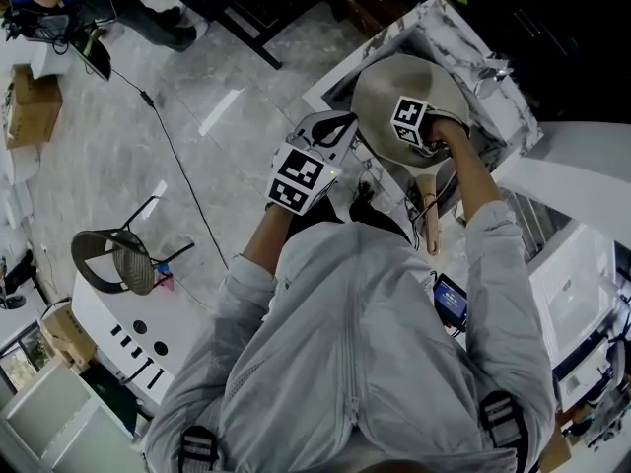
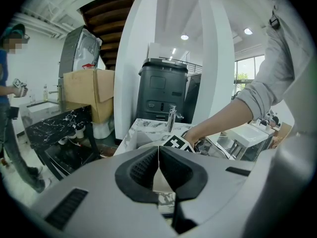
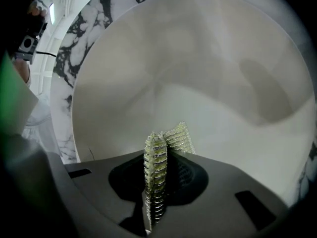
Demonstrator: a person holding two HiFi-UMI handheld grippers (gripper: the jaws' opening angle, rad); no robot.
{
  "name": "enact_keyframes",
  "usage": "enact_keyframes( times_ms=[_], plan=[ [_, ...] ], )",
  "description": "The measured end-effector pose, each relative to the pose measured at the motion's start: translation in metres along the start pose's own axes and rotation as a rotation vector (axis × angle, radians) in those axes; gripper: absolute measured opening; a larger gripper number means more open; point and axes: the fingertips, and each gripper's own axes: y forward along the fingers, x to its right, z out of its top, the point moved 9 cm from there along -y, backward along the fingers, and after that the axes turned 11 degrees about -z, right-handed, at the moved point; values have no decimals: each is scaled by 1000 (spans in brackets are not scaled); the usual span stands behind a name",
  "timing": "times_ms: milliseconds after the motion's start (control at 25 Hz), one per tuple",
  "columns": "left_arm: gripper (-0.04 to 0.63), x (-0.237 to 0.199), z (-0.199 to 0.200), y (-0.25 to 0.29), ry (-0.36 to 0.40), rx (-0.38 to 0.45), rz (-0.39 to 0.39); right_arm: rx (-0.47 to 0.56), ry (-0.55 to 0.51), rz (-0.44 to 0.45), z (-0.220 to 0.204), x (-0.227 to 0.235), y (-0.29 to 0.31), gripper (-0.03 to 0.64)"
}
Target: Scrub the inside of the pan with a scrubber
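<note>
Green scrubber (image 3: 157, 167), clamped in right gripper (image 3: 156, 185), faces beige pan (image 3: 208, 78).

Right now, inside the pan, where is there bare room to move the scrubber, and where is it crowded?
The pan is bare inside all round the scrubber held in the right gripper, out to the marble surround. It is crowded at the pan's side toward the person, where the left gripper and the wooden handle sit close.
</note>
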Motion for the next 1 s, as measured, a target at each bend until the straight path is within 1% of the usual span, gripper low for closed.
enact_keyframes(
  times_ms=[120,280,480,640,1000],
  plan=[
    [25,-1,0,0,-3,-3,-1,-19,20,-46,-4,9,1,81],
    [25,-4,-1,1,-4,-5,-3,1,67,-99,-8,21,1,81],
    [25,-5,0,3,-7,-13,-11,9,90,-172,-10,33,0,81],
    [25,-10,-4,3,-11,-11,-9,33,135,-226,-9,46,-1,81],
    [25,-19,-9,7,-36,-33,0,115,219,-279,-1,74,-5,82]
  ],
)
